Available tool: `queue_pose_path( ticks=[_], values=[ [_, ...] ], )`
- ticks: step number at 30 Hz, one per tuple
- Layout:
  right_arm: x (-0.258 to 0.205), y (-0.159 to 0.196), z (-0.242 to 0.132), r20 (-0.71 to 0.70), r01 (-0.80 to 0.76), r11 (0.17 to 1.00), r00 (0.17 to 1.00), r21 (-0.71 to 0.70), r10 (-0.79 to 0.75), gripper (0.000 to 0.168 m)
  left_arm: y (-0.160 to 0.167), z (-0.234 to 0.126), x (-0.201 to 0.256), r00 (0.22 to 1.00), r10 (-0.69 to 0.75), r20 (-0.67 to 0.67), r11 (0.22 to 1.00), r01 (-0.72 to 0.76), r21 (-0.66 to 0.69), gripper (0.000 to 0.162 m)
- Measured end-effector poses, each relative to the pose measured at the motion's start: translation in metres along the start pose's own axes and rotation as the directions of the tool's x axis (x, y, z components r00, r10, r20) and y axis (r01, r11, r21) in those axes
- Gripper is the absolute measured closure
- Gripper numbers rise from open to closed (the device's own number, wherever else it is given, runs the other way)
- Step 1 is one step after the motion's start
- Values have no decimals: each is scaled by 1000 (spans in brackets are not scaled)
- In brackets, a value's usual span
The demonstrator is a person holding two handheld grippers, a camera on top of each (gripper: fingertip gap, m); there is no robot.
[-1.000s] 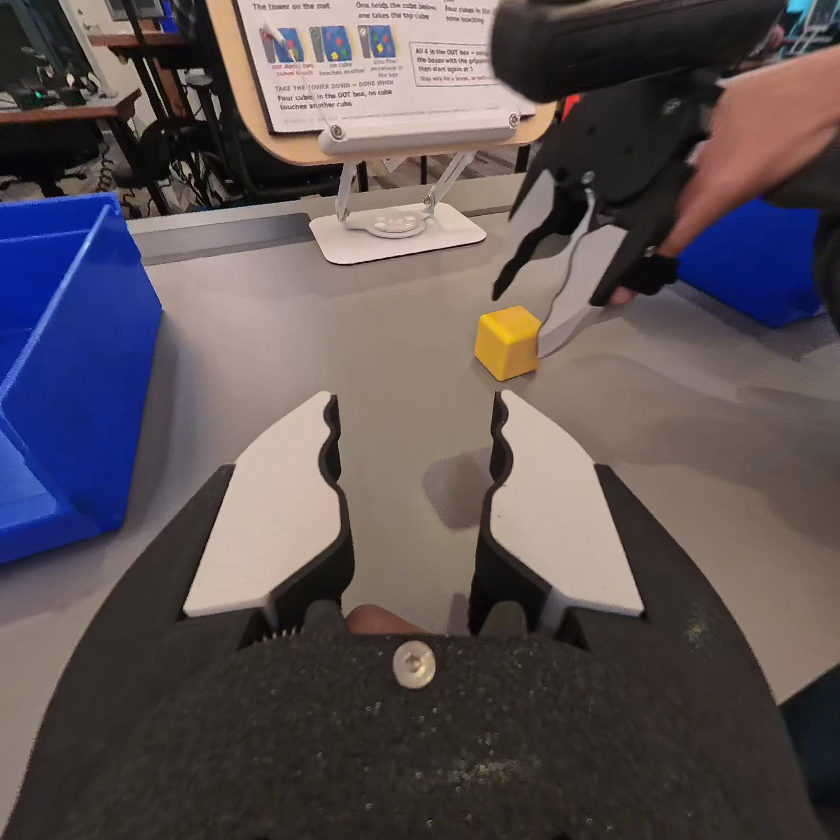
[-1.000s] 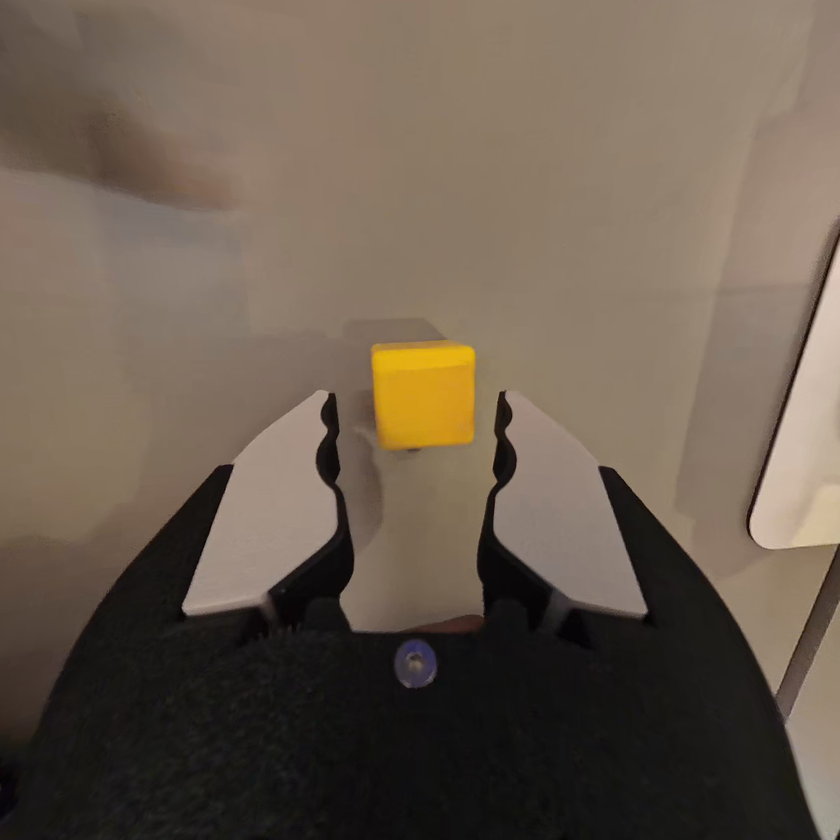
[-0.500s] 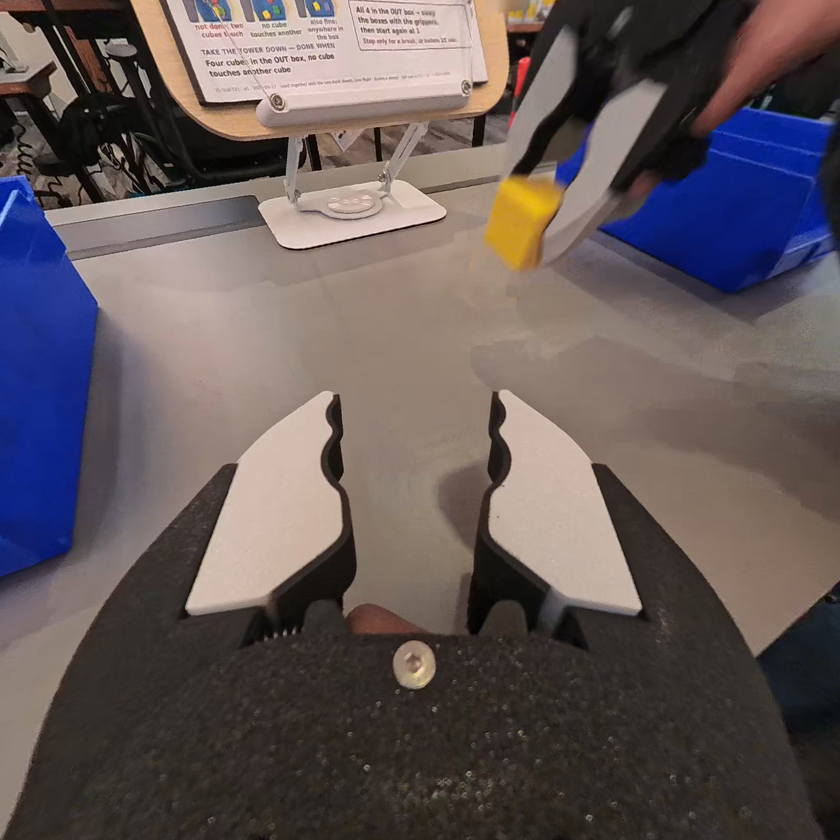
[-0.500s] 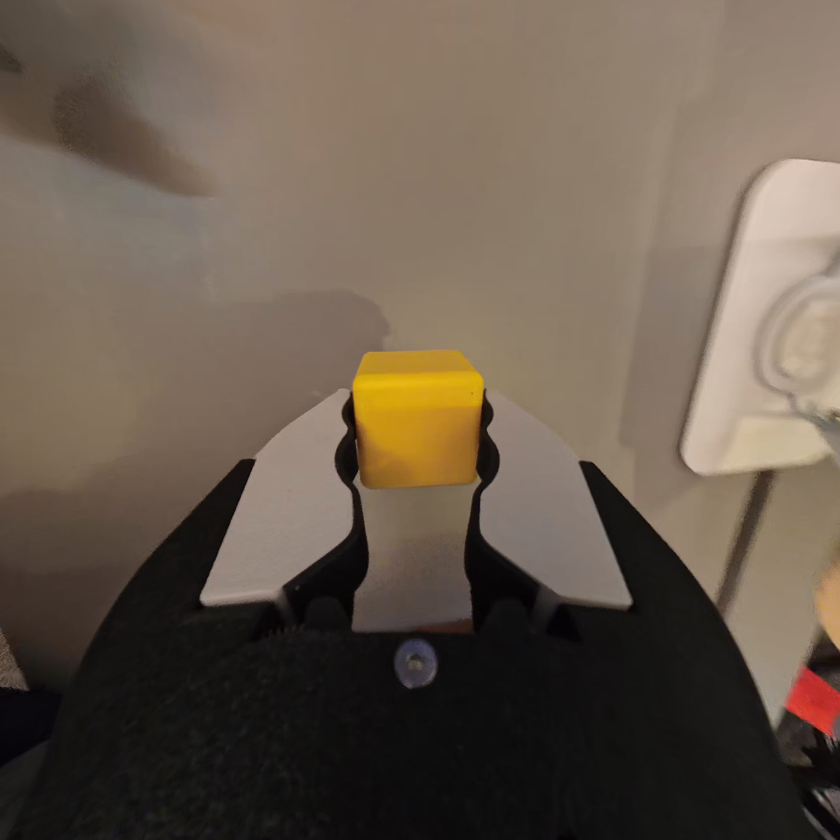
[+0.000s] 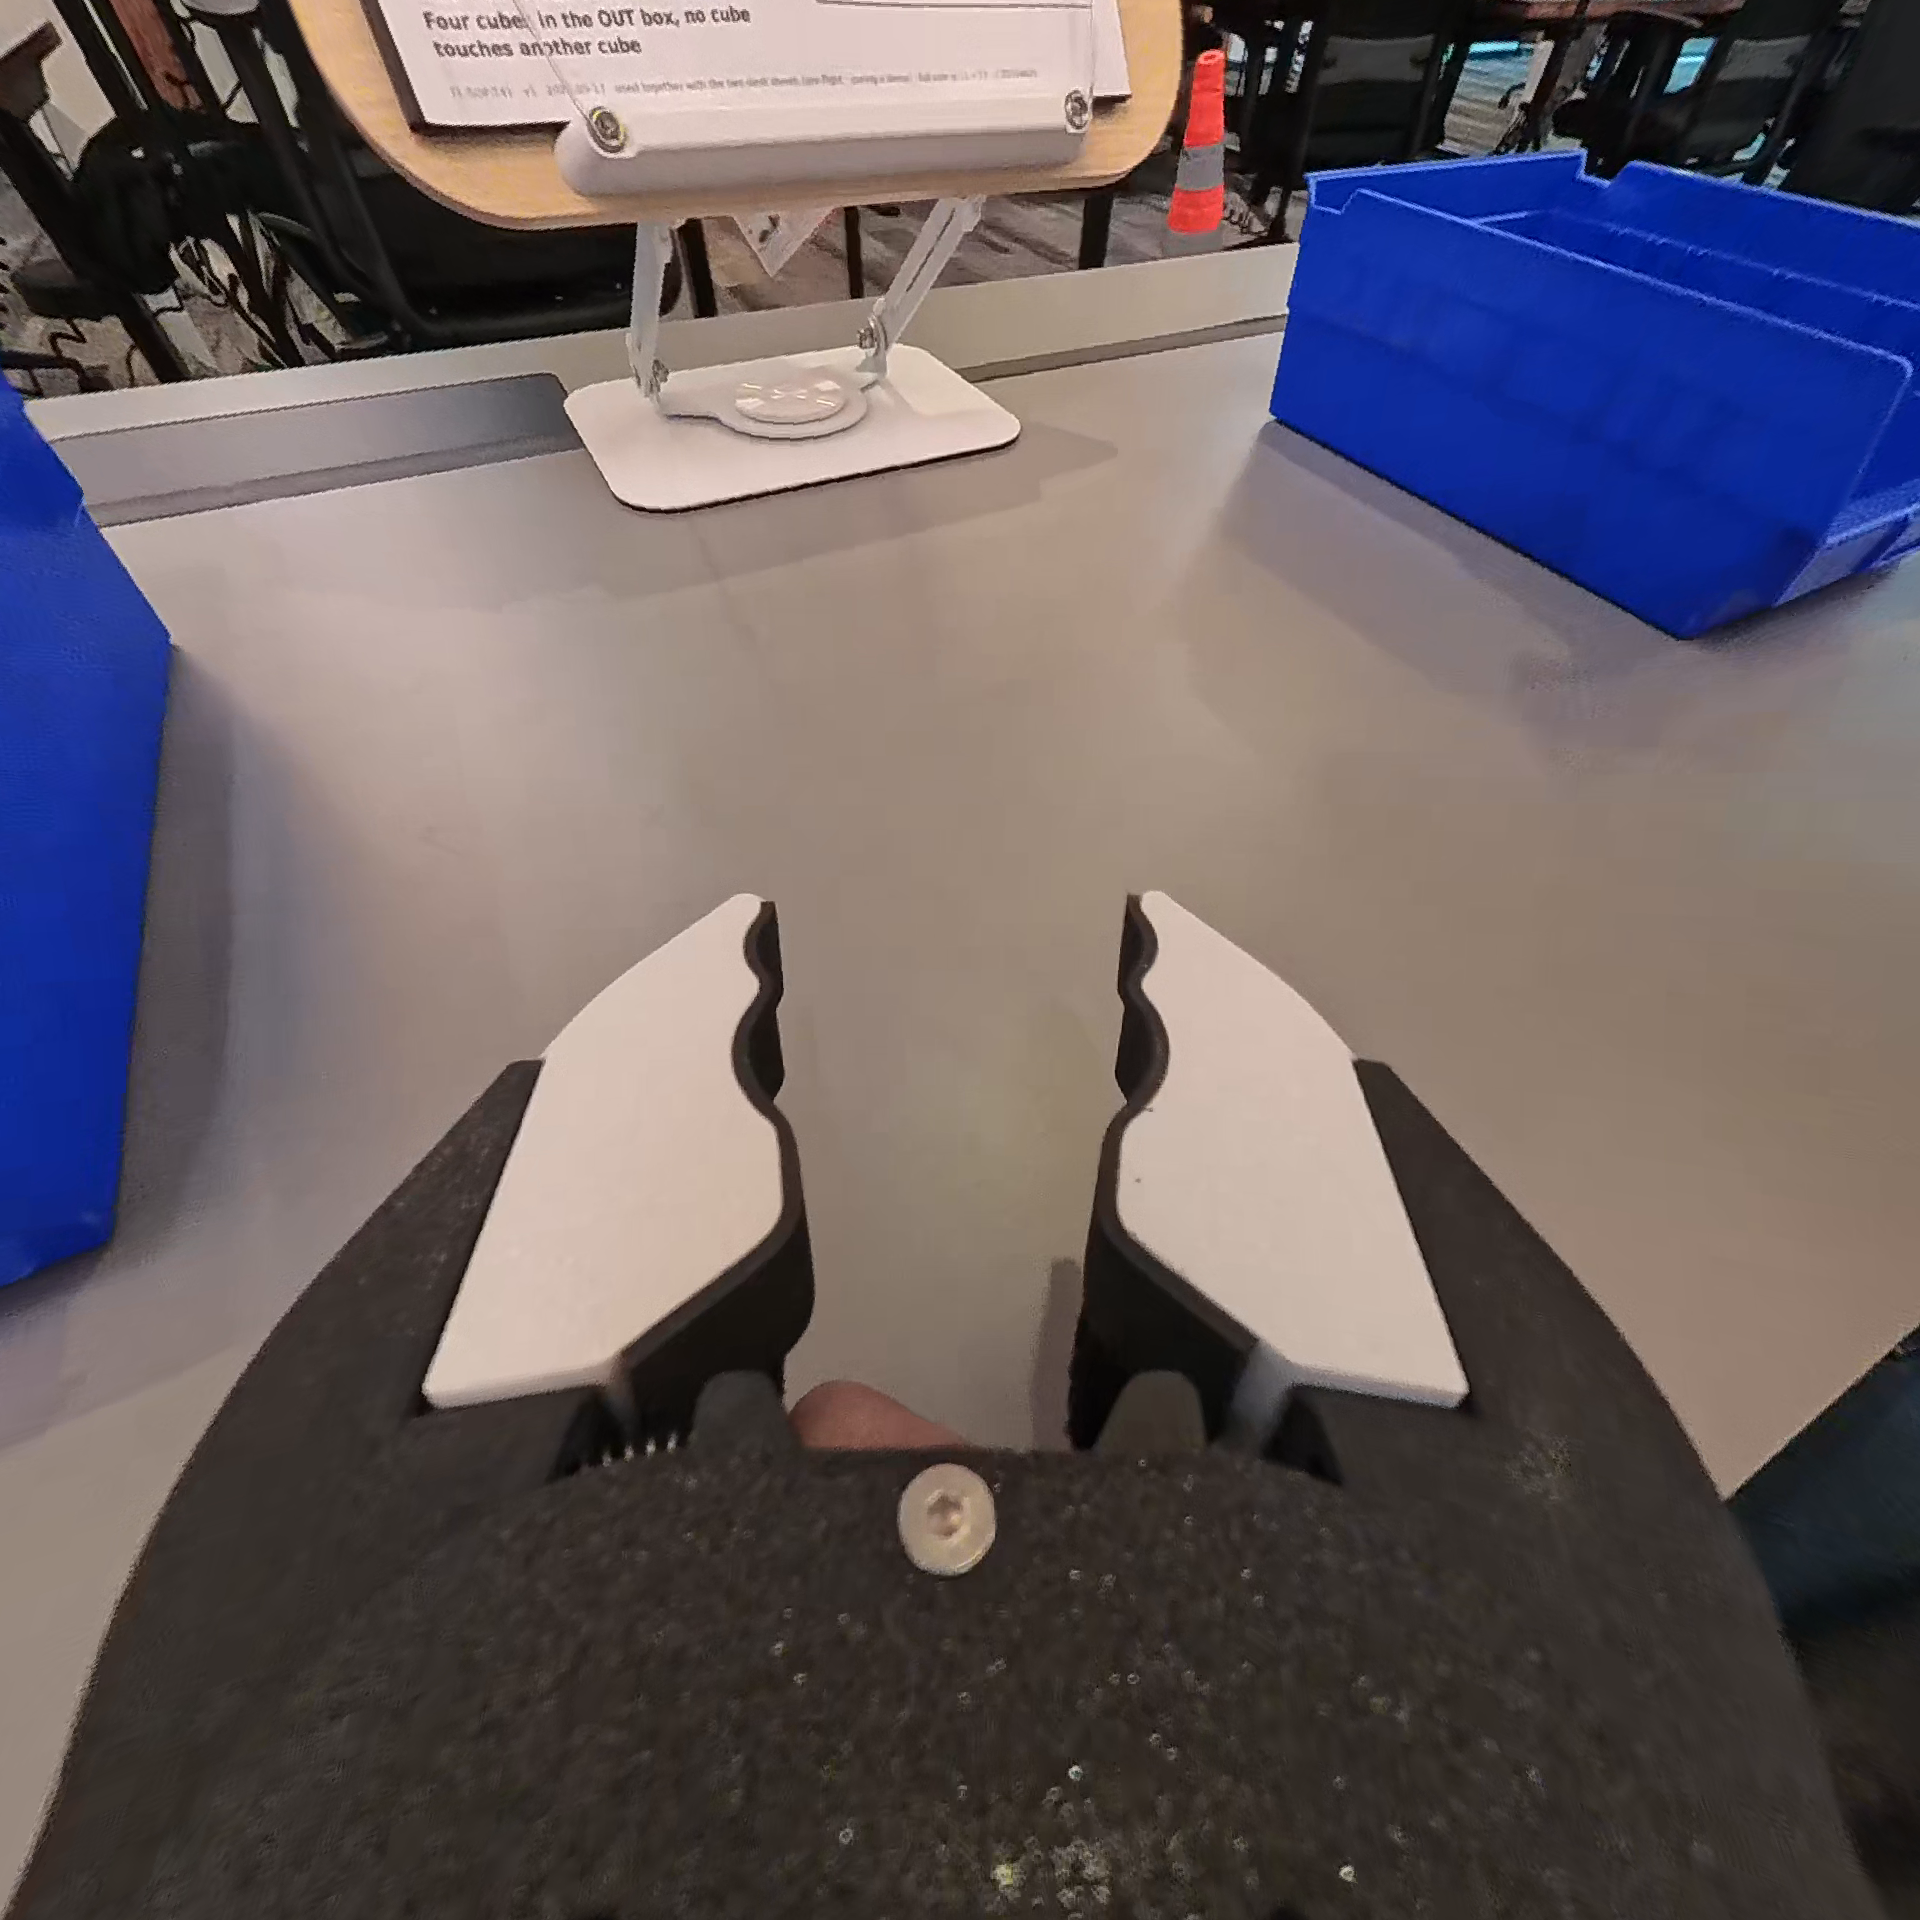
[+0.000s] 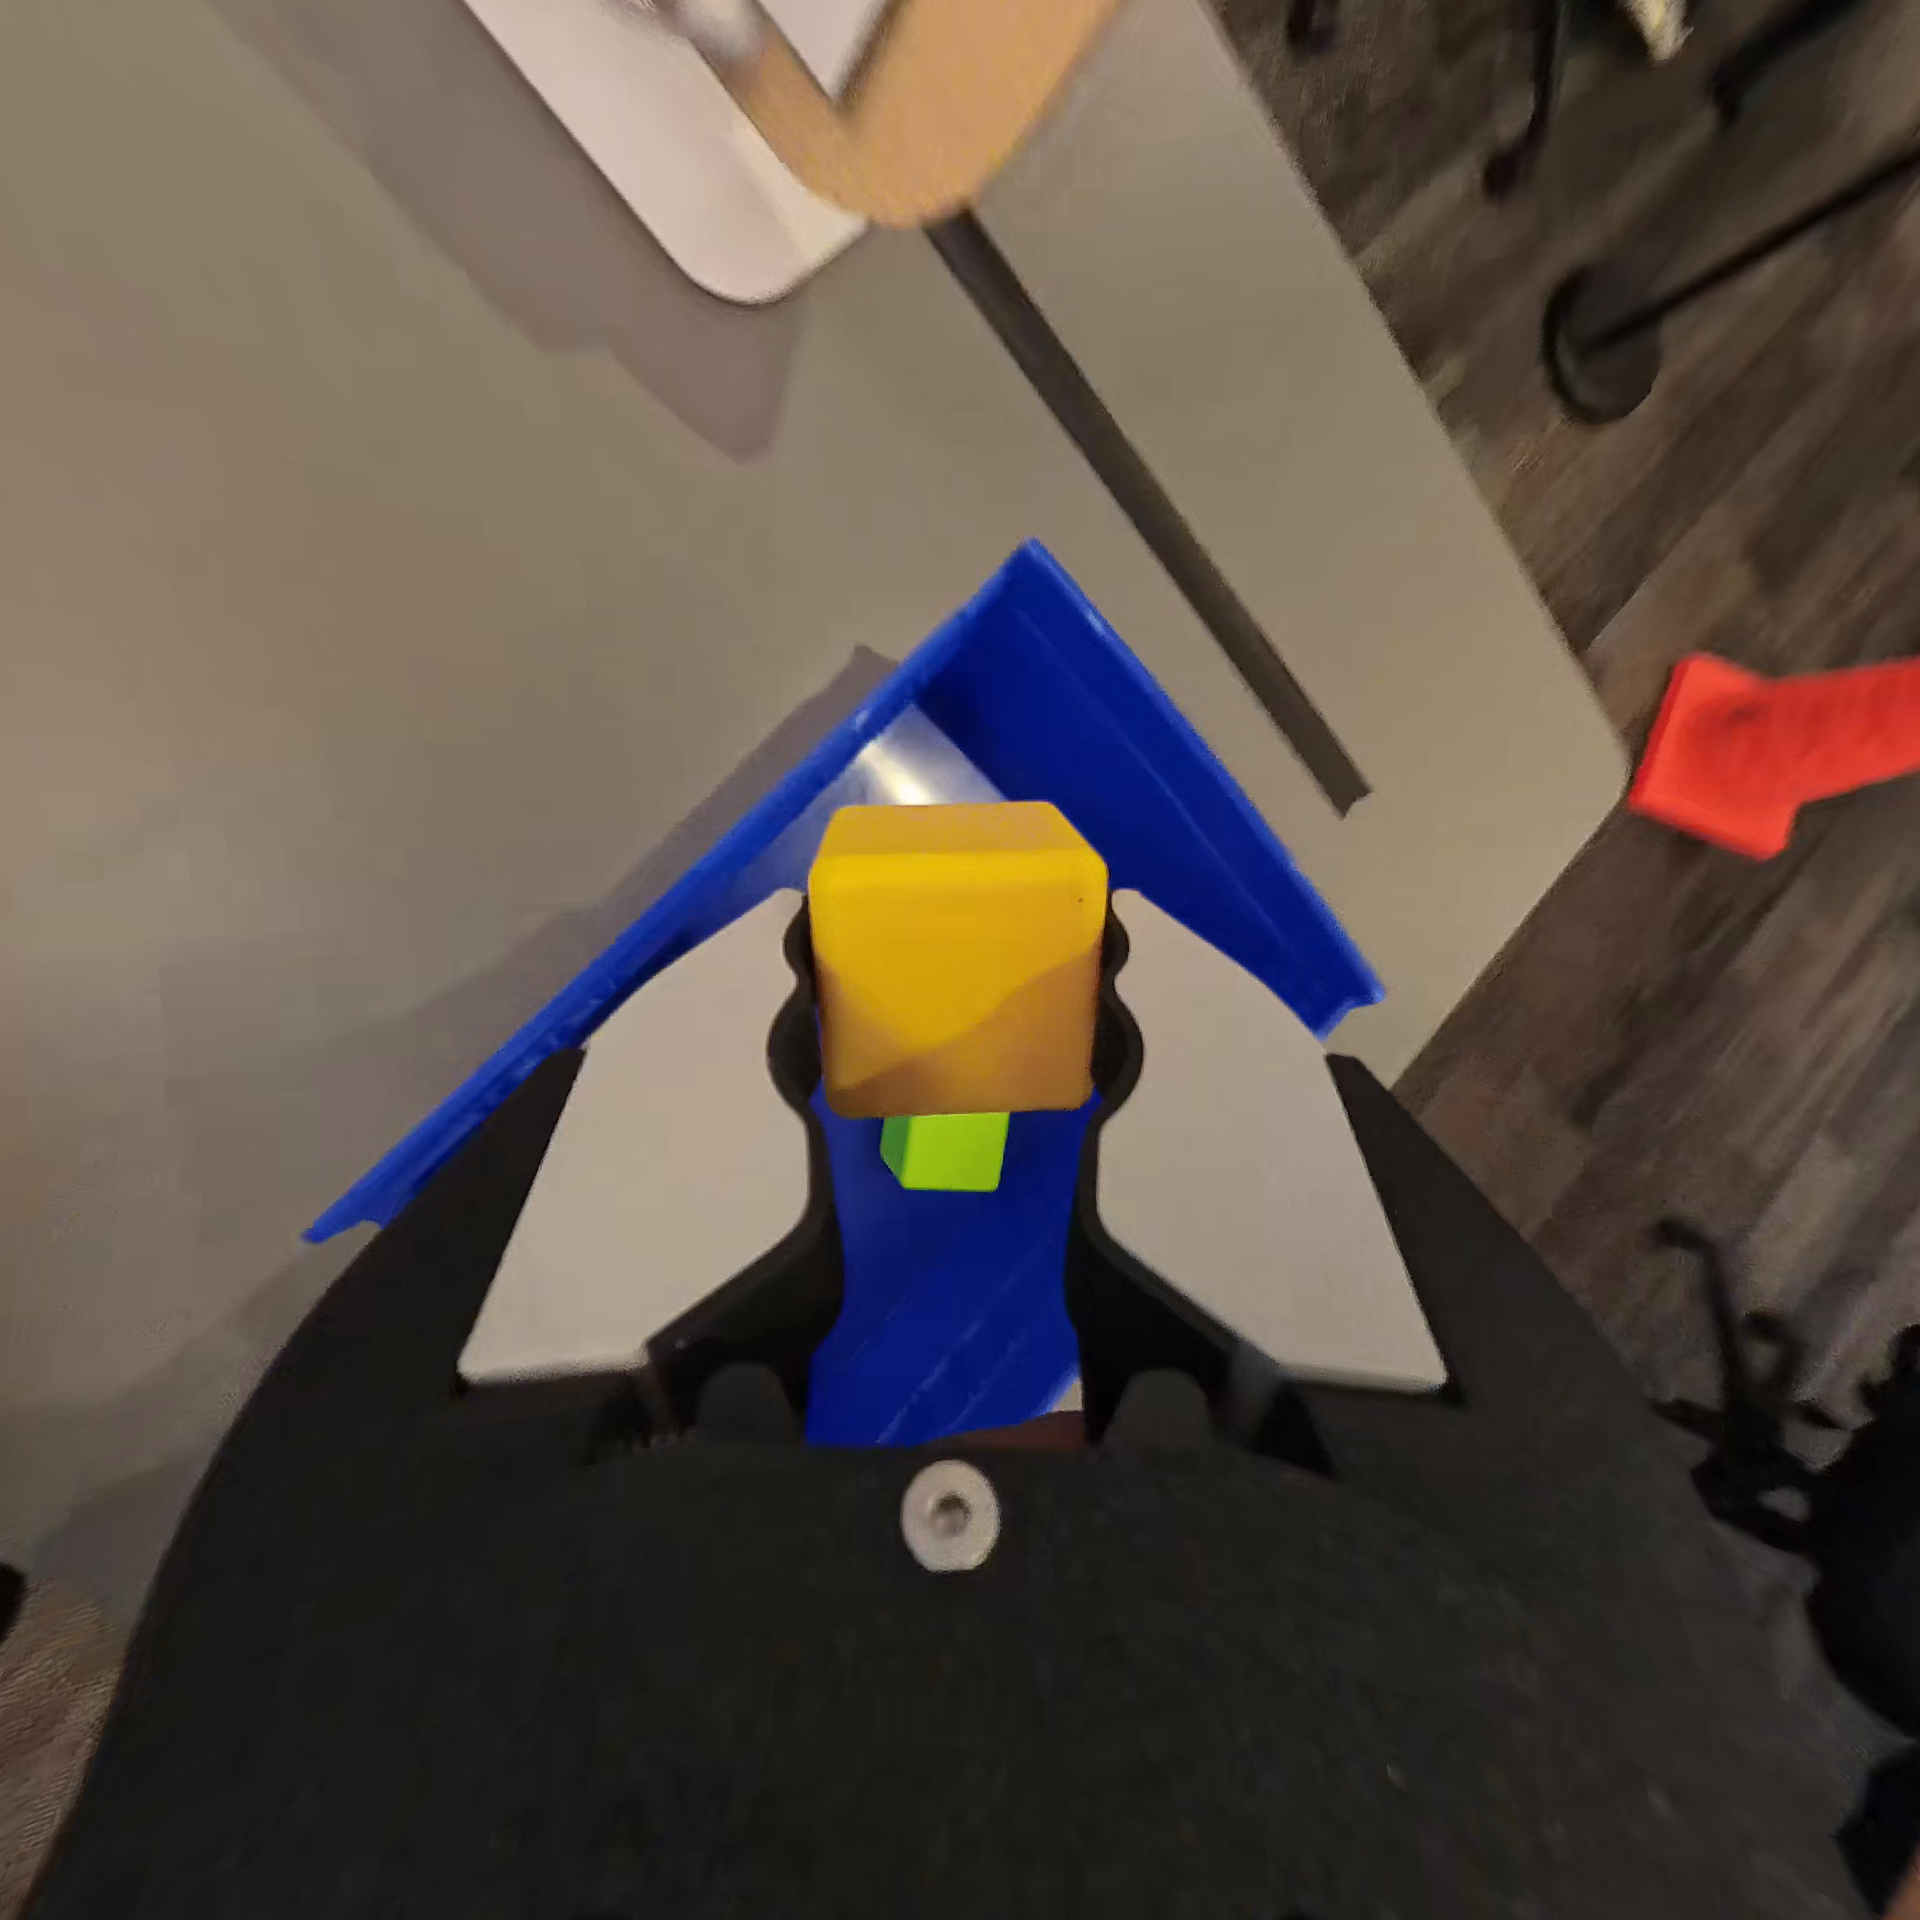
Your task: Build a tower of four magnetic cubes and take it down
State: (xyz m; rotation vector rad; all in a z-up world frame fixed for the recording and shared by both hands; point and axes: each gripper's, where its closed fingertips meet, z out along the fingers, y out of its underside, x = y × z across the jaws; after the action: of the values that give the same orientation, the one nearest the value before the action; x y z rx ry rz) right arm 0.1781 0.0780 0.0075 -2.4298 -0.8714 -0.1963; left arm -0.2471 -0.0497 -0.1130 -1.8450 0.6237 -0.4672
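Observation:
My right gripper (image 6: 956,935) is shut on a yellow cube (image 6: 956,956) and holds it in the air above a blue bin (image 6: 1122,748). A green cube (image 6: 943,1151) lies on the bin's floor, just below the yellow one. My left gripper (image 5: 951,925) is open and empty, low over the grey table (image 5: 935,707). In the left wrist view the same blue bin (image 5: 1600,384) stands at the right; the right gripper and the cubes do not show there.
A second blue bin (image 5: 62,862) stands at the left edge. A white stand (image 5: 790,421) holding an instruction board (image 5: 769,94) is at the table's far side, also in the right wrist view (image 6: 727,156). An orange cone (image 5: 1200,145) stands on the floor beyond.
My right gripper closed on the yellow cube, lifted it off the table and carried it right, over the blue bin. It left the left wrist view. My left gripper stayed open.

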Motion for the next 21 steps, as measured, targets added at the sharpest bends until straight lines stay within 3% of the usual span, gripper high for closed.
queue_pose_path(
  ticks=[5, 11, 21],
  values=[
    [-2, 43, 70, 83, -49, 985, 995, -163, 63, 118, 0, 0, 4, 1000, 19, -3, 1000, -19, -4, 100],
    [-19, 61, 126, 129, -115, 960, 980, -256, 152, 118, 2, 1, 5, 1000, 13, -10, 1000, -13, -16, 100],
    [-40, 81, 156, 192, -117, 934, 963, -338, 190, 118, 2, 2, 9, 999, 27, -22, 999, -27, -21, 100]
  ],
)
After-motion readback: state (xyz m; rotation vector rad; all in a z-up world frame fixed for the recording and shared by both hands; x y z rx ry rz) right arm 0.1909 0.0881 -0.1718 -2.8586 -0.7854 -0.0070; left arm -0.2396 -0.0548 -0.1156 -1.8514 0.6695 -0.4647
